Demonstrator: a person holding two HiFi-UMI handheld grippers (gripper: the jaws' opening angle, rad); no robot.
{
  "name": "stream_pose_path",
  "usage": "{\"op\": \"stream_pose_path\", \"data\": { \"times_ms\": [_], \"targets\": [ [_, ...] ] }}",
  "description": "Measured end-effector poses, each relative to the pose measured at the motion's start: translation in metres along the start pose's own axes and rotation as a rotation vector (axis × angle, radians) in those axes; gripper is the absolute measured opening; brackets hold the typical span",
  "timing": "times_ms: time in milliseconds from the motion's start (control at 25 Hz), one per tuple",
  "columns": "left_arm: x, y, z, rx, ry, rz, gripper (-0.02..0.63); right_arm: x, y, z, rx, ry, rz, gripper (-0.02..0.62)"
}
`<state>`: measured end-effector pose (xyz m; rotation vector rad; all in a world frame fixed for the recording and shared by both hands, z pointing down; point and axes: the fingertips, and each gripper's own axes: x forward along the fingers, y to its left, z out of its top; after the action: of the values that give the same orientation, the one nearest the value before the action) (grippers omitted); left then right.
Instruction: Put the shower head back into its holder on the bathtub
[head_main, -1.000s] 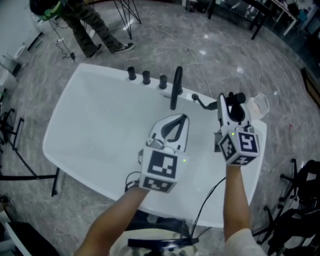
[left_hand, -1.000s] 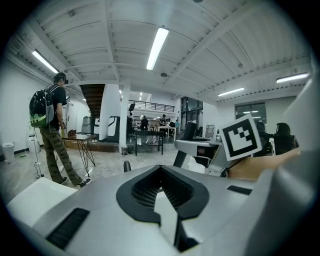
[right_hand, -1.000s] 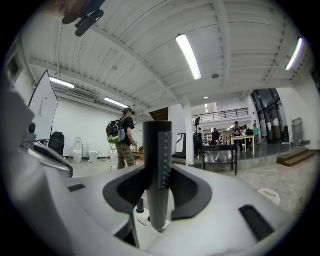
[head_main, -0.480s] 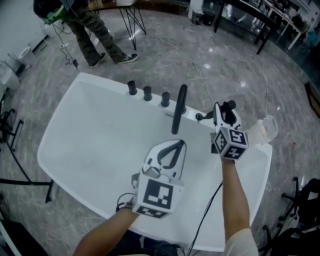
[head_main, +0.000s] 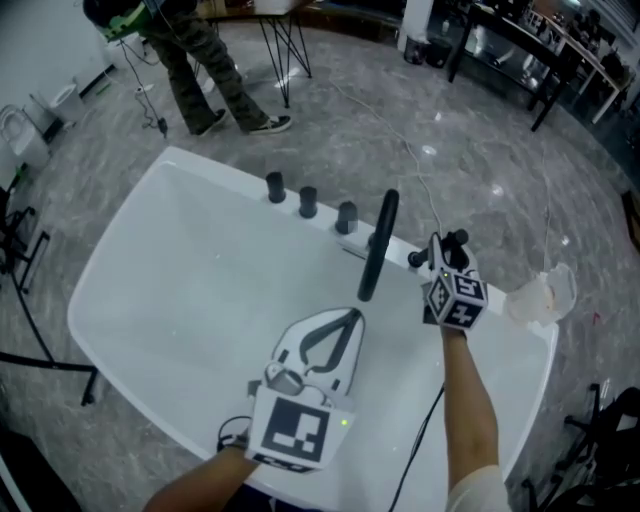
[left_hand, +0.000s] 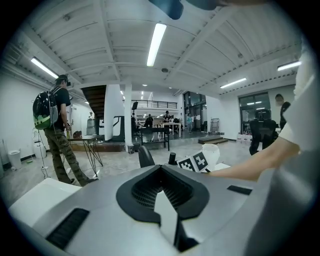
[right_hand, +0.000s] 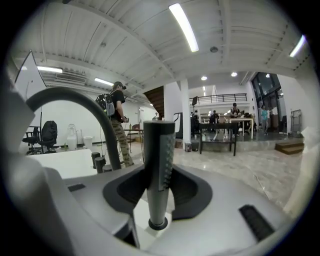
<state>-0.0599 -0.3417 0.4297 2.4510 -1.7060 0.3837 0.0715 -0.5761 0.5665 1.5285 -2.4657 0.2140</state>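
The white bathtub fills the head view, with a black curved faucet and three black knobs on its far rim. My right gripper is at that rim just right of the faucet, shut on the black shower head. In the right gripper view the shower head stands upright between the jaws of the right gripper. Its lower end meets a black ring on the white rim. My left gripper hangs over the tub's inside, shut and holding nothing, and the left gripper points toward the faucet.
A person in camouflage trousers stands on the grey floor beyond the tub's far left corner. A crumpled white bag lies by the tub's right end. Black tables stand farther back, and stand legs sit left of the tub.
My right gripper has come down with the shower head to the tub rim beside the faucet. The left gripper has sunk a little and drawn toward the tub's near edge.
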Motion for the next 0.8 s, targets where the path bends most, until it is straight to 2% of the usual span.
{"op": "stream_pose_path", "data": {
  "times_ms": [360,800],
  "targets": [
    [0.001,0.013,-0.016,-0.023,0.024,0.032,0.009,0.017,-0.003,0.008,-0.009,-0.039,0.009,0.144],
    [0.002,0.015,-0.024,-0.042,0.038,0.039,0.009,0.023,0.003,-0.015,-0.043,0.048,0.043,0.145]
  ]
}}
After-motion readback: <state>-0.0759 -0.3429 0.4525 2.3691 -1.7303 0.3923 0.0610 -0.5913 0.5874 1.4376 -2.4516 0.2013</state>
